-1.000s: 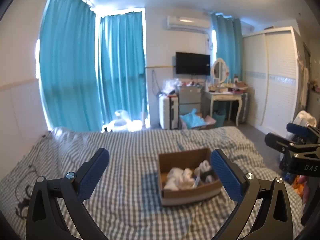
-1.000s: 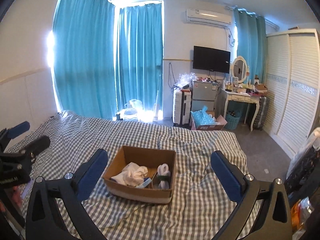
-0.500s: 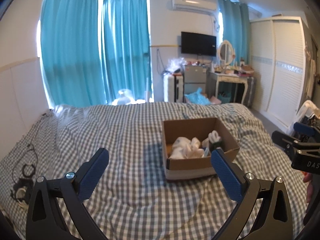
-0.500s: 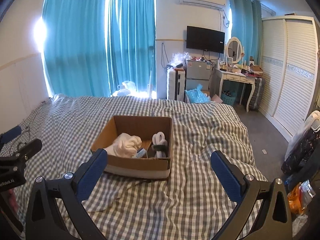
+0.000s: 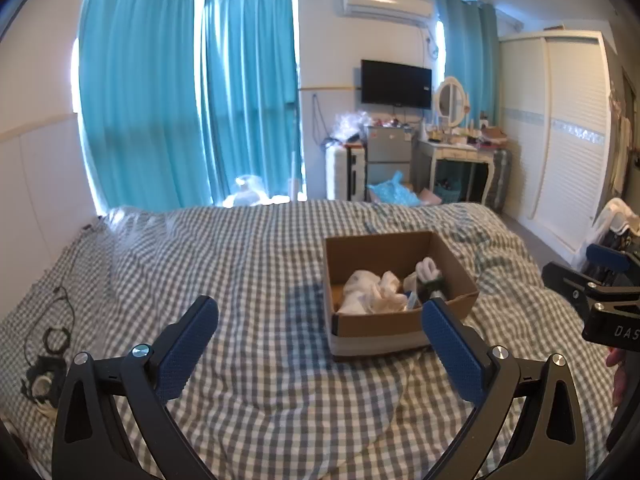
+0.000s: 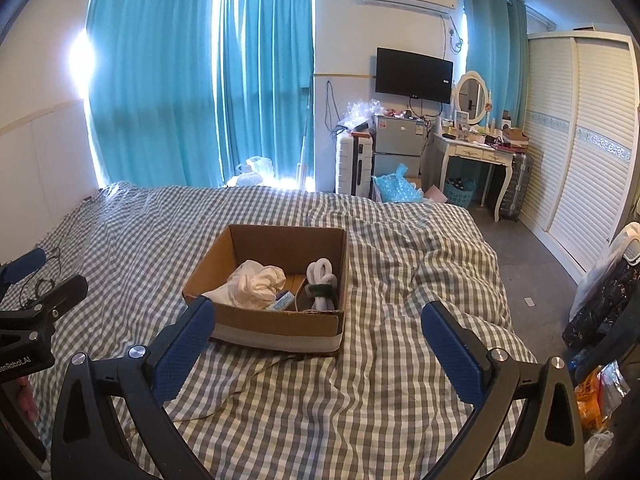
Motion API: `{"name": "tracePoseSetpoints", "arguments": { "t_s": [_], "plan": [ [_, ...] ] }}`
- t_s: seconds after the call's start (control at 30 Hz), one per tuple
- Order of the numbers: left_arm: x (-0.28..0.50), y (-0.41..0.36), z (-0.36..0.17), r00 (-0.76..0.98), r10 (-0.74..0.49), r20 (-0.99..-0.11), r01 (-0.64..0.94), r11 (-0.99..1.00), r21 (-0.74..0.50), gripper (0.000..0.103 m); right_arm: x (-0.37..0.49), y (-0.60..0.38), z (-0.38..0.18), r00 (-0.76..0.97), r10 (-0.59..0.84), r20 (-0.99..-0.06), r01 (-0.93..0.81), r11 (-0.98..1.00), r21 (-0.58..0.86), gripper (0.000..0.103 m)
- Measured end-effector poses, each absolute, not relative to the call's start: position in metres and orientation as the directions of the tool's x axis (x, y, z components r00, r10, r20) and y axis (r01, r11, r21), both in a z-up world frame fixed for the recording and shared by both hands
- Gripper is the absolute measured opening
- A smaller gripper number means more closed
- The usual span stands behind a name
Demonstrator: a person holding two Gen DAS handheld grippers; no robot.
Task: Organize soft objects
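Observation:
An open cardboard box (image 5: 384, 324) (image 6: 280, 328) sits on the checked bed cover. Inside lie a crumpled white cloth (image 5: 374, 290) (image 6: 258, 280), a rolled white sock bundle with a dark band (image 5: 428, 276) (image 6: 320, 284) and a small light blue packet (image 6: 282, 302). My left gripper (image 5: 320, 336) is open and empty, above the bed, left of and short of the box. My right gripper (image 6: 318, 334) is open and empty, just short of the box's near wall. Each gripper shows at the edge of the other's view.
The grey-and-white checked bed (image 6: 400, 264) fills the foreground. A cable and round black item (image 5: 52, 340) lie at its left. Beyond the bed stand teal curtains (image 6: 168, 80), a suitcase (image 6: 354, 164), a small fridge (image 6: 396, 144), a dressing table (image 6: 476, 152) and a wardrobe (image 6: 588, 160).
Both grippers have come forward and tilted down toward the bed; the box now looks larger and nearer. Both grippers stay open and empty.

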State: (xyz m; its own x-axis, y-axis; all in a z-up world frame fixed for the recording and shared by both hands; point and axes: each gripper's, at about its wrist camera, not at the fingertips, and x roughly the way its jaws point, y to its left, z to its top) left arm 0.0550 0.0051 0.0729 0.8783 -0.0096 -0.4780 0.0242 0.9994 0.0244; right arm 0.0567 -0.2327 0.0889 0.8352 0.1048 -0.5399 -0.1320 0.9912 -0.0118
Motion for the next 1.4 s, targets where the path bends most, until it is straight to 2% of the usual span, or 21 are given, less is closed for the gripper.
{"name": "tracePoseSetpoints", "arguments": {
  "t_s": [1.4],
  "plan": [
    [0.0558, 0.0055, 0.0713, 0.875, -0.019, -0.485, 0.027, 1.0, 0.009, 0.103, 0.0558, -0.2304, 0.0893, 0.83, 0.1, -0.548, -0.129, 0.992, -0.015, 0.103]
  ]
}}
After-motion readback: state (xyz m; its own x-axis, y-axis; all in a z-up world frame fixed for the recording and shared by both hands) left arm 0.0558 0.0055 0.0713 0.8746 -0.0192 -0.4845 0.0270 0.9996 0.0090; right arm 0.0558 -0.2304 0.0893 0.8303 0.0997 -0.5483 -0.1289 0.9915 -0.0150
